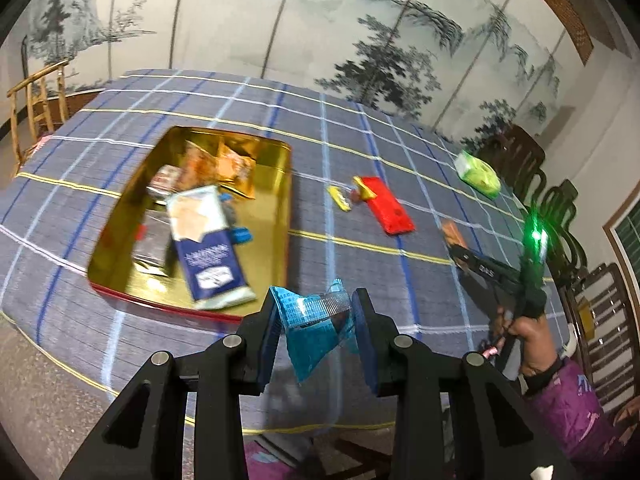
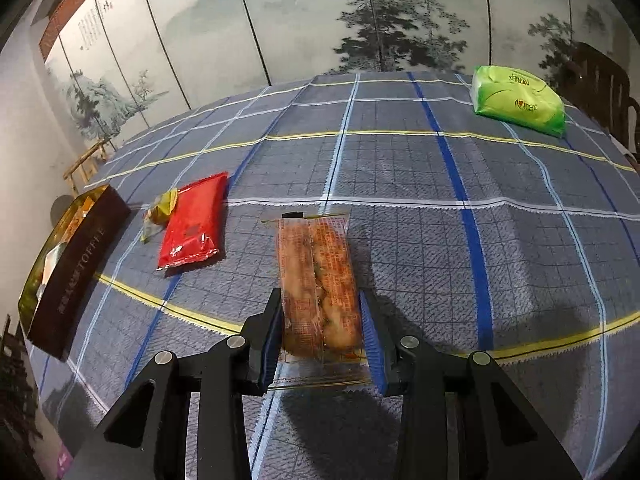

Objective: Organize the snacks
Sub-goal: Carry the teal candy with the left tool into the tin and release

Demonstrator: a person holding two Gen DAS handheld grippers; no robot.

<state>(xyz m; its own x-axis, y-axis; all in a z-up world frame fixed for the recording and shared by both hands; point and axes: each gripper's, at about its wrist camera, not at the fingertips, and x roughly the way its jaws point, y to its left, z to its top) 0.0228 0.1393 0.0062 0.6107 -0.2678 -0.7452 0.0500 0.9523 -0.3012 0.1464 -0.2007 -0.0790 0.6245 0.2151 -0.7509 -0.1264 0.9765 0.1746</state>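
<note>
My left gripper (image 1: pixel 316 314) is shut on a crumpled blue snack wrapper (image 1: pixel 316 320), held above the table just right of the gold tin (image 1: pixel 276 216). The tin holds several snack packets, with a blue-and-white pack (image 1: pixel 206 248) on top. My right gripper (image 2: pixel 322 320) is shut on an orange snack bar in clear wrap (image 2: pixel 318 280), low over the tablecloth; it also shows in the left wrist view (image 1: pixel 454 240). A red packet (image 2: pixel 194 222) (image 1: pixel 386 204) and a small yellow candy (image 2: pixel 160 212) (image 1: pixel 340 198) lie on the cloth between the tin (image 2: pixel 76 256) and the right gripper.
A green tissue pack (image 2: pixel 518 98) (image 1: pixel 478 172) lies at the far right of the plaid-covered table (image 2: pixel 400 168). Dark wooden chairs (image 1: pixel 560 208) line the right side, a bamboo chair (image 1: pixel 36 96) stands at the far left. A painted screen is behind.
</note>
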